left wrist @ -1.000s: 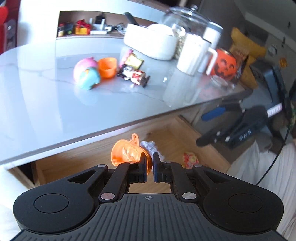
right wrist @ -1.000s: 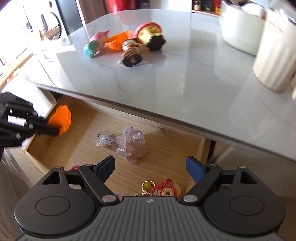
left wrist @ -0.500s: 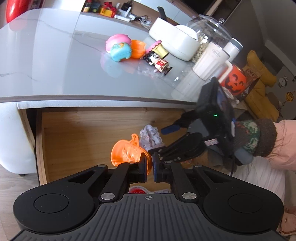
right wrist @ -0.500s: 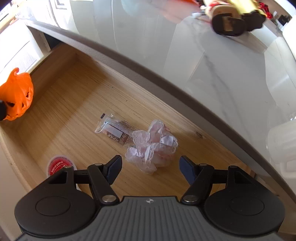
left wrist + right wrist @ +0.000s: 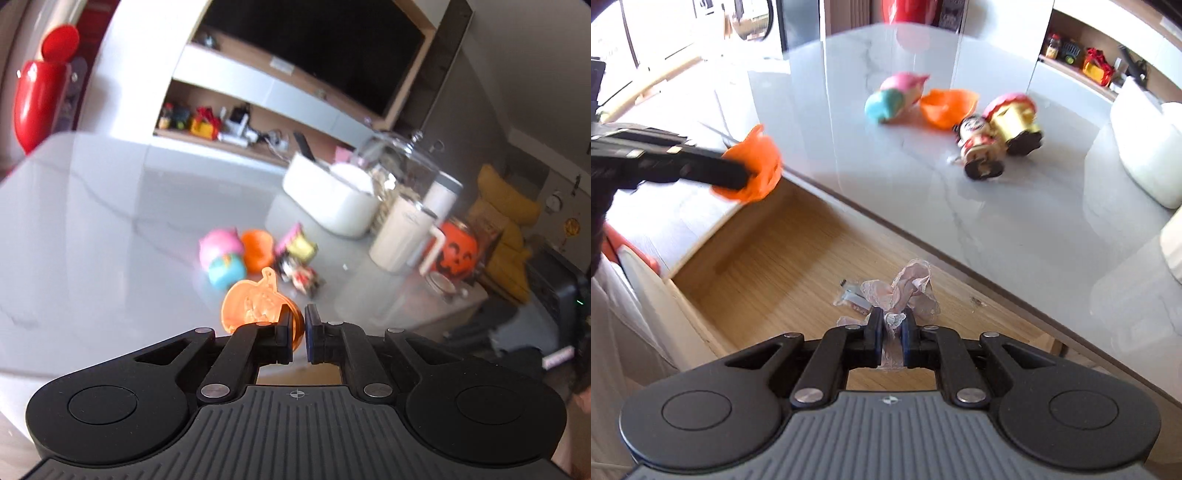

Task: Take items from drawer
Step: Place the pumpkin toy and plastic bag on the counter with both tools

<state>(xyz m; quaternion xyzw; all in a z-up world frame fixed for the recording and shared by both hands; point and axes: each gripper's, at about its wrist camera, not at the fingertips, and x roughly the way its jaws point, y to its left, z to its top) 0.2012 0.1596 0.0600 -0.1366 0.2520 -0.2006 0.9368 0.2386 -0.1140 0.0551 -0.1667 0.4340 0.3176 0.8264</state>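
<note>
My left gripper (image 5: 298, 323) is shut on an orange plastic pumpkin (image 5: 255, 304), held above the grey marble countertop (image 5: 110, 229). The right wrist view shows the same pumpkin (image 5: 753, 166) in the left gripper's fingers (image 5: 713, 171), over the counter edge at the drawer's left end. My right gripper (image 5: 890, 328) is shut on a pink lace bundle (image 5: 905, 291), lifted a little above the floor of the open wooden drawer (image 5: 768, 266). A small clear packet (image 5: 849, 299) lies on the drawer floor under the lace.
On the counter lie a pink-and-teal toy (image 5: 894, 96), an orange cup (image 5: 945, 105) and two figurines (image 5: 997, 133). Farther back stand a white tub (image 5: 332, 199), a glass jar (image 5: 399, 173), a white mug (image 5: 402, 236) and a pumpkin bucket (image 5: 458, 254).
The left gripper has risen out of the drawer with the pumpkin to counter height. The right gripper, open before, has shut on the lace bundle and lifted it.
</note>
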